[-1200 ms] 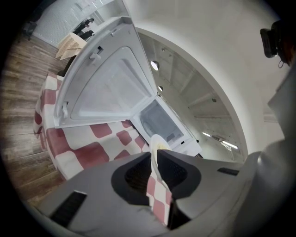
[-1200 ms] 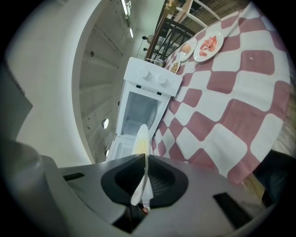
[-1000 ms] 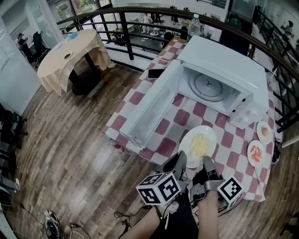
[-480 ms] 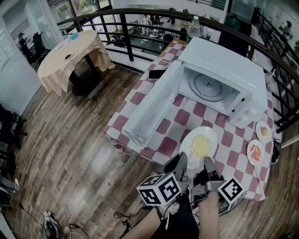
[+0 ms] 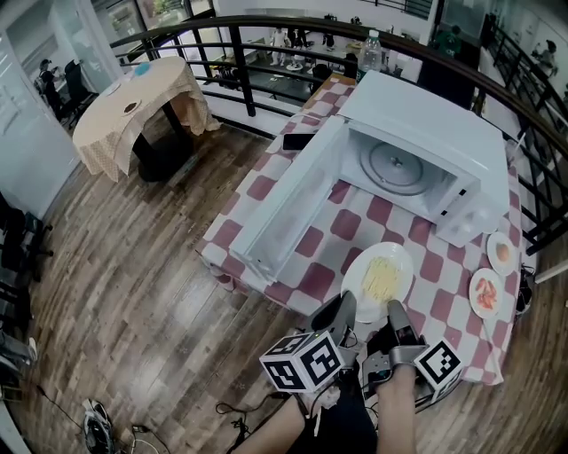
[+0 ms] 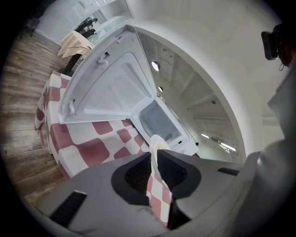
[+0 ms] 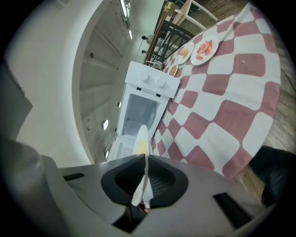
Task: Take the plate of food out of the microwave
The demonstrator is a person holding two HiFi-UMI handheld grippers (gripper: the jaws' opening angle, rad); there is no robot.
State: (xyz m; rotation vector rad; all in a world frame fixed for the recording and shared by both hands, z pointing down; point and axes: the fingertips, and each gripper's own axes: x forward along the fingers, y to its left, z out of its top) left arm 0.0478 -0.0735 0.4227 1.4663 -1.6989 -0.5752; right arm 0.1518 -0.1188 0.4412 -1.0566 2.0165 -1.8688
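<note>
A white plate [image 5: 379, 277] with yellow food lies on the red-and-white checked table [image 5: 266, 188] in front of the white microwave [image 5: 426, 129]. The microwave's door [image 5: 293, 208] hangs wide open and its glass turntable [image 5: 395, 166] is bare. My left gripper [image 5: 340, 306] is shut on the plate's near left rim, and my right gripper [image 5: 394, 312] on its near right rim. In the left gripper view the plate [image 6: 155, 141] stands edge-on between the jaws of the left gripper [image 6: 154, 159]. The right gripper view shows the plate [image 7: 141, 139] pinched by the right gripper [image 7: 145, 162].
Two small plates of food [image 5: 485, 293] [image 5: 502, 251] sit at the table's right edge. A black phone [image 5: 295, 139] and a bottle [image 5: 371, 49] are at the far end. A round table with a beige cloth [image 5: 133, 102] stands at the left, and a dark railing [image 5: 266, 22] runs behind.
</note>
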